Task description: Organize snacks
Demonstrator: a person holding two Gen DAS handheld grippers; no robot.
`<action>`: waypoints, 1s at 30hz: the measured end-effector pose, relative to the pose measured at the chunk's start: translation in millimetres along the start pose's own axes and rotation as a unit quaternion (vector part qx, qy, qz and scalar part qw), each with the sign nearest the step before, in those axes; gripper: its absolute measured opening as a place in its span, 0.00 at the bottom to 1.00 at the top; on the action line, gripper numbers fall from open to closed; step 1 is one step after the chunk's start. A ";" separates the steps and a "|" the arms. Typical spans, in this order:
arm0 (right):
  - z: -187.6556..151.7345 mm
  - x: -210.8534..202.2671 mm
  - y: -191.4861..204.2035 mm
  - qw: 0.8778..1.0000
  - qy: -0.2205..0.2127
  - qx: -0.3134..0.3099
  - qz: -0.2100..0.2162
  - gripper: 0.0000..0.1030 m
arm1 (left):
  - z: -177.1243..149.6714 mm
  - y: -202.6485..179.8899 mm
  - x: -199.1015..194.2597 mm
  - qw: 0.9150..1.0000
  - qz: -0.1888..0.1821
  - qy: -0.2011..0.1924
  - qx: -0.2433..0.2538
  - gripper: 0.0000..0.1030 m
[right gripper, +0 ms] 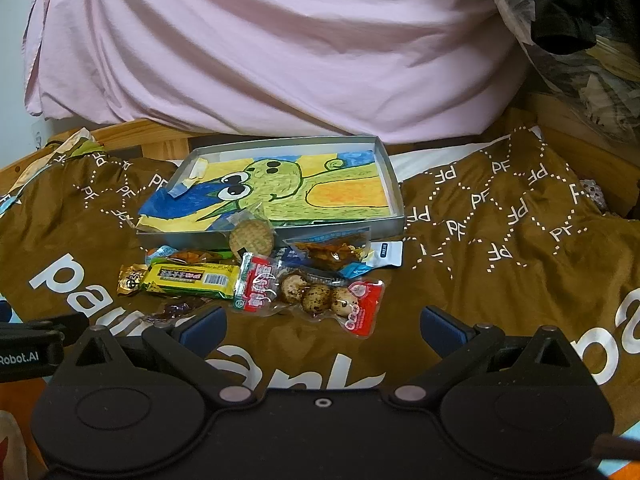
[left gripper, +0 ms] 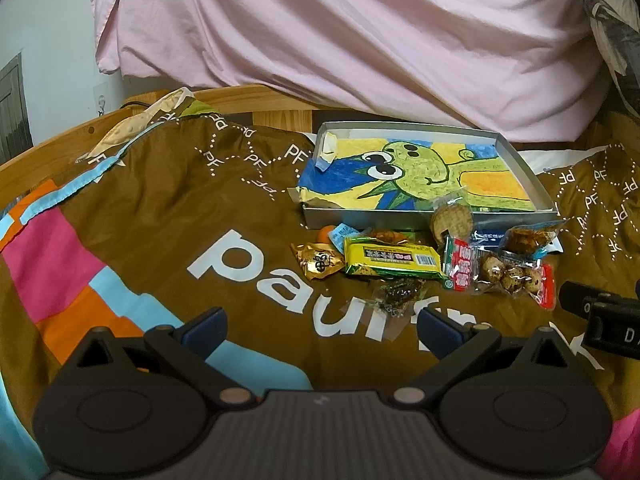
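- The snacks (left gripper: 424, 256) lay in a loose heap on the brown printed bedcover (left gripper: 160, 208), just on the near side of a shallow grey tray (left gripper: 532, 184) lined with a crayon drawing of a green creature.
- Nothing yet lay inside the tray, save that a round biscuit in clear wrap (right gripper: 252, 236) leaned against its near wall.
- The heap held a gold-wrapped sweet (left gripper: 320, 266) at the left, a long green-and-yellow bar (left gripper: 392, 261), a red-edged pack of speckled eggs (right gripper: 320, 298) and a dark clear-wrapped piece (left gripper: 400, 298) nearest the tools.
- The left tongs (left gripper: 320, 330) stood wide open and empty, low over the bedcover just short of the heap.
- The right tongs (right gripper: 322, 326) were likewise spread and empty, with the egg pack lying directly ahead.
- In my judgement the work stood at its opening step: no item was secured.
- The next move appeared to call for closing on one packet, most plausibly the egg pack, then lifting it over the near wall into the tray.
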State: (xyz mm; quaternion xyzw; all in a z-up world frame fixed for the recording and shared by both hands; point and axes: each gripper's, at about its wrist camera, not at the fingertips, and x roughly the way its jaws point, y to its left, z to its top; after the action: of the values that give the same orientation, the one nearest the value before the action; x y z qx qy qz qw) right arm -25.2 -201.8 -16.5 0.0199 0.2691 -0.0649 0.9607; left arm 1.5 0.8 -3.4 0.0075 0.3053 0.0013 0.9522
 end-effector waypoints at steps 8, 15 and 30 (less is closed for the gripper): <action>0.2 -1.7 6.0 1.000 -0.001 -0.006 0.006 0.99 | -1.5 -1.5 1.3 1.000 0.008 0.000 -0.002 1.00; 4.4 -3.6 6.1 0.999 -0.027 -0.027 0.031 0.99 | 7.0 1.9 12.6 0.999 -0.021 0.027 0.001 1.00; 28.9 36.1 -7.2 0.988 -0.023 -0.138 0.060 0.99 | 47.3 -9.1 66.7 0.981 -0.137 -0.013 0.135 1.00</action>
State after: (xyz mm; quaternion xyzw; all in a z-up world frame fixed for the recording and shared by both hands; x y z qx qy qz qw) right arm 19.3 -215.1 -10.6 -0.0979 0.2518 0.0301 0.9623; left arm 83.3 -8.5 -3.8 0.0943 0.2886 -0.1709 0.9373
